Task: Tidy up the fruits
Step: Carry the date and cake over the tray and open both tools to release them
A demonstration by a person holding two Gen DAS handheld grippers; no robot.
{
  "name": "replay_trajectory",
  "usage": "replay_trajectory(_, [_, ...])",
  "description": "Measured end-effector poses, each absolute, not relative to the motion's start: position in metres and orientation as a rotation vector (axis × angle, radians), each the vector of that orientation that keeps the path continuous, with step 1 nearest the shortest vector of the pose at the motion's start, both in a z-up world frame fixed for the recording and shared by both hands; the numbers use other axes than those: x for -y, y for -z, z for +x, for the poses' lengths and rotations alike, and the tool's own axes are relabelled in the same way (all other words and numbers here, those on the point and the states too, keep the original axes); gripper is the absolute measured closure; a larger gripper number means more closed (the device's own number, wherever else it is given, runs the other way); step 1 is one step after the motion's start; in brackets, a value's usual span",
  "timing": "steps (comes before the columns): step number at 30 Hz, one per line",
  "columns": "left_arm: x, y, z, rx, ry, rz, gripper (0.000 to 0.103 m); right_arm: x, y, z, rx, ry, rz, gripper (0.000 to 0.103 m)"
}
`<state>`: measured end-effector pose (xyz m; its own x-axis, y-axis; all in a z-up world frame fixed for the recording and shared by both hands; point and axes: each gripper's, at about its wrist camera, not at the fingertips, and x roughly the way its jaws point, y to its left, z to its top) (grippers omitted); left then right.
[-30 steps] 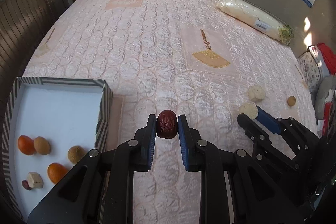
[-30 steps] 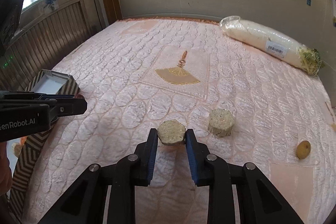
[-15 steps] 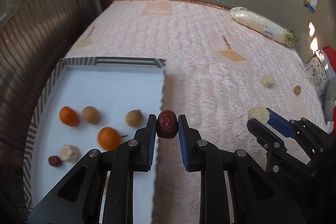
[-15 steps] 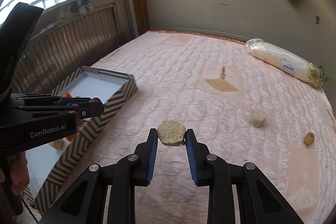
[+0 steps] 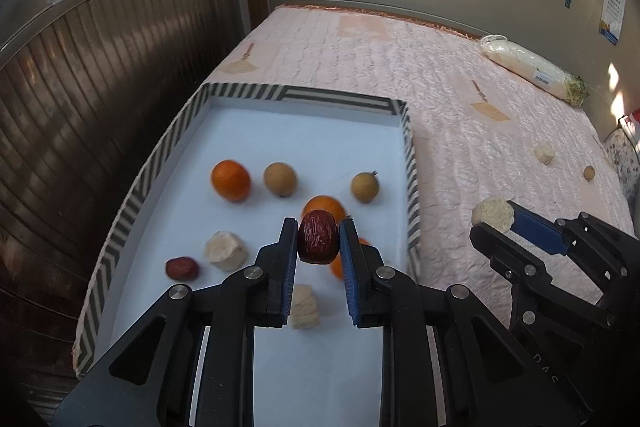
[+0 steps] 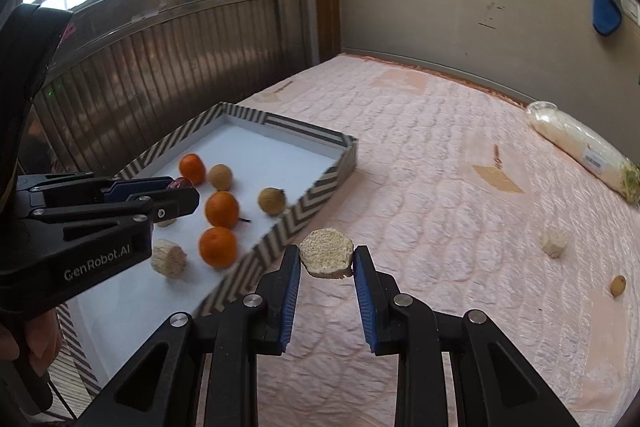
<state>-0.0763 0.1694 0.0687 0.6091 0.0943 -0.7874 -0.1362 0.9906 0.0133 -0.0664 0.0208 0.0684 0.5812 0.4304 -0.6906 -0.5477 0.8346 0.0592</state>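
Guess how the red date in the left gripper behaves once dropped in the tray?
The red date is oval and wrinkled, so it probably rolls little. It looks small and light. The tray wall should stop it.

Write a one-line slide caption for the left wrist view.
Left tongs carry a red date above the striped tray of fruit, right tongs alongside gripping a pale slice.

Window daylight, fisheye-warped edges, slight motion blur

left claw (image 5: pixel 319 241) gripping red date (image 5: pixel 318 242), striped tray (image 5: pixel 132 205)
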Motion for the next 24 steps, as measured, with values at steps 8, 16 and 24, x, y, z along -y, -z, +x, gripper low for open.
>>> replay_trajectory(8, [-0.197, -0.064, -0.096, -0.902, -0.183, -0.069, 0.083, -0.055, -0.071, -0.079, -0.748, -0.635, -0.214, 0.077])
replay_trajectory(16, [-0.217, -0.058, -0.108, -0.913, -0.211, -0.088, 0.083, -0.081, -0.068, -0.086, -0.756, -0.673, -0.249, 0.077])
replay_trajectory(24, [-0.24, -0.047, -0.119, -0.934, -0.241, -0.12, 0.083, -0.109, -0.059, -0.095, -0.773, -0.718, -0.308, 0.077])
